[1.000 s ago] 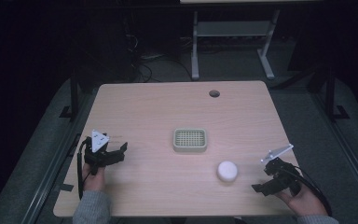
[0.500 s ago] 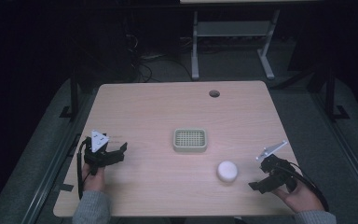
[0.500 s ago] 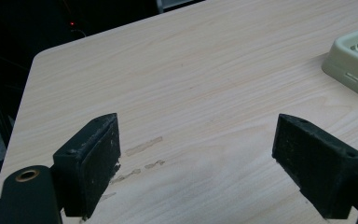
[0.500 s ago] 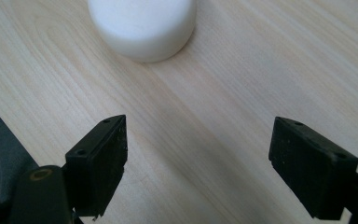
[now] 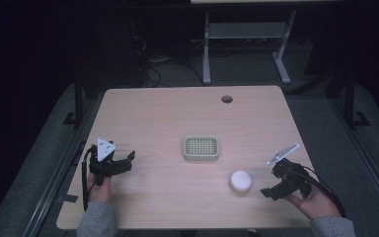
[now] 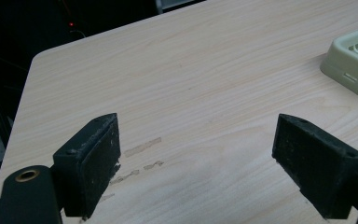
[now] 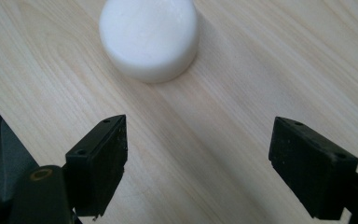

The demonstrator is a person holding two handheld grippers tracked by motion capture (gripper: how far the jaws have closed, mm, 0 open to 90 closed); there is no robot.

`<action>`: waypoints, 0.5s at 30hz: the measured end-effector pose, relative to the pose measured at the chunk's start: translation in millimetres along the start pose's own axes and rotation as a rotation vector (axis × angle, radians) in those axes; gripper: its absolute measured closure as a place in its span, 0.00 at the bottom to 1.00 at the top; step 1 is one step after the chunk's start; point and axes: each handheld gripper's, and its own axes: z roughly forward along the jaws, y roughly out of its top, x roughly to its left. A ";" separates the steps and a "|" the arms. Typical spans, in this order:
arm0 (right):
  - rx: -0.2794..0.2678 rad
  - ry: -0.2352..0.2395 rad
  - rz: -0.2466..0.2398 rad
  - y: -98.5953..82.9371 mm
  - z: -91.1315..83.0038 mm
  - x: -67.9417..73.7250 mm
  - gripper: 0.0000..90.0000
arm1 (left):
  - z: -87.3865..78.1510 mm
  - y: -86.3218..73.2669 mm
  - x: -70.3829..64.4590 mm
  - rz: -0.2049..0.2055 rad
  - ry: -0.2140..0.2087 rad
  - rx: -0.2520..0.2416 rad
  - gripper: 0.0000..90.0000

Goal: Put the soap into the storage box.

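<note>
A white round puck (image 5: 240, 181) lies on the wooden table (image 5: 177, 113), right of the middle and toward the front. A pale green slotted dish (image 5: 201, 147) sits at the table's centre. My right gripper (image 5: 270, 180) is open just right of the puck, with its jaws pointing at it. In the right gripper view the puck (image 7: 149, 37) lies a short way beyond the open right gripper (image 7: 198, 135), apart from both jaws. My left gripper (image 5: 127, 162) is open at the front left over bare wood. In the left gripper view the left gripper (image 6: 198, 140) holds nothing, and the dish (image 6: 354, 60) is at the far right.
A small round hole (image 5: 226, 98) is in the table near its back edge. A metal stand (image 5: 246, 39) and cables sit on the dark floor behind the table. The table's left edge (image 6: 25, 93) runs close to my left gripper.
My right gripper has crept a little to the left, closer to the white puck. The left gripper, the puck and the dish have stayed put.
</note>
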 end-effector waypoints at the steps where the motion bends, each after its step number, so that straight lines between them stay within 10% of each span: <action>1: 0.000 0.000 0.000 0.0 0.0 0.0 0.21 | 0.0 0.0 0.0 0.000 0.000 0.000 0.16; 15: 0.013 0.012 -0.040 16.0 3.2 5.7 0.21 | -0.2 0.0 0.0 -0.010 0.002 -0.004 0.17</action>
